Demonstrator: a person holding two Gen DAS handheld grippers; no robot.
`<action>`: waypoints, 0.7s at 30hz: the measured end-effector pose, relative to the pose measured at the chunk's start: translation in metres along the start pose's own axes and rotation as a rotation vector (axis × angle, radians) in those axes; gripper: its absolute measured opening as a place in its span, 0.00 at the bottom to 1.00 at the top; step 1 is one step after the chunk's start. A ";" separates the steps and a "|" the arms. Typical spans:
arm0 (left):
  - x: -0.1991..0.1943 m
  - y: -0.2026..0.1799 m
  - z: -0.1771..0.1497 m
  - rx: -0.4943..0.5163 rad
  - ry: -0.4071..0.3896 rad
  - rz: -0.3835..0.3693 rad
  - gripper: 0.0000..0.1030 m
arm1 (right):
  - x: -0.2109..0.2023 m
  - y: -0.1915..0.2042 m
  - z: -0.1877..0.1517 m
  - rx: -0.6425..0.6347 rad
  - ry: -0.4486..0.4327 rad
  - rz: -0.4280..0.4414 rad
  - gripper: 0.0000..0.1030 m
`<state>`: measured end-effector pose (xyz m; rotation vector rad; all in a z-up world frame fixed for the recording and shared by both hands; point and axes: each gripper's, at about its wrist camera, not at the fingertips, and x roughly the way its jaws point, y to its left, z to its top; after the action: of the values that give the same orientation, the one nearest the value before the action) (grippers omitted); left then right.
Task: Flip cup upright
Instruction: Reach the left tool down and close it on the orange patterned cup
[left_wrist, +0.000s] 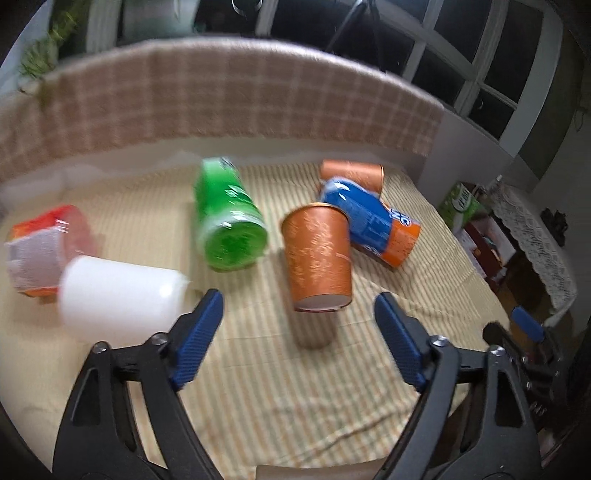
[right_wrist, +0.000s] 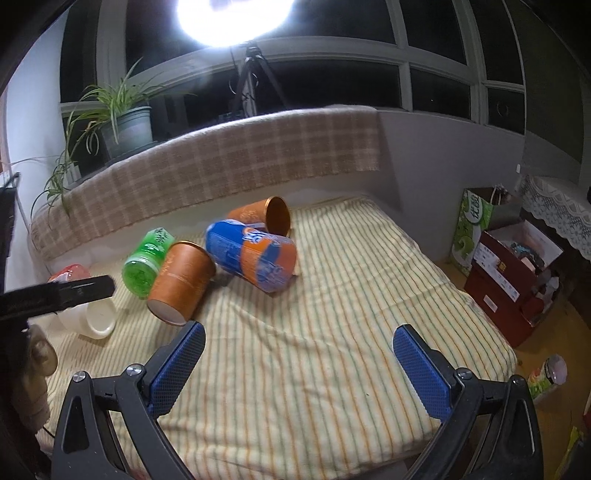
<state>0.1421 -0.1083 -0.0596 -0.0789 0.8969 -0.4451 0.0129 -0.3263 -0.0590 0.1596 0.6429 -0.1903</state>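
An orange paper cup is off the striped cloth with its base toward me and a shadow beneath it; nothing holds it. It also shows in the right wrist view, tilted with its base low. My left gripper is open, its blue pads on either side just short of the cup. My right gripper is open and empty over the cloth, right of the cup. A second orange cup lies on its side at the back, also seen in the right wrist view.
A green can, a blue-and-orange can, a white cup and a red-labelled container lie on the striped cloth. A checked backrest runs behind. Boxes stand on the floor to the right.
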 end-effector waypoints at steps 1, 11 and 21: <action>0.008 0.000 0.004 -0.014 0.019 -0.011 0.82 | 0.001 -0.003 -0.001 0.007 0.004 -0.003 1.00; 0.055 -0.011 0.020 -0.033 0.122 -0.041 0.79 | 0.008 -0.023 -0.005 0.049 0.021 -0.012 1.00; 0.080 -0.011 0.022 -0.035 0.177 -0.025 0.70 | 0.013 -0.026 -0.007 0.065 0.034 -0.007 1.00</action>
<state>0.1983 -0.1536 -0.1026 -0.0835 1.0787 -0.4649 0.0131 -0.3520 -0.0747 0.2233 0.6713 -0.2162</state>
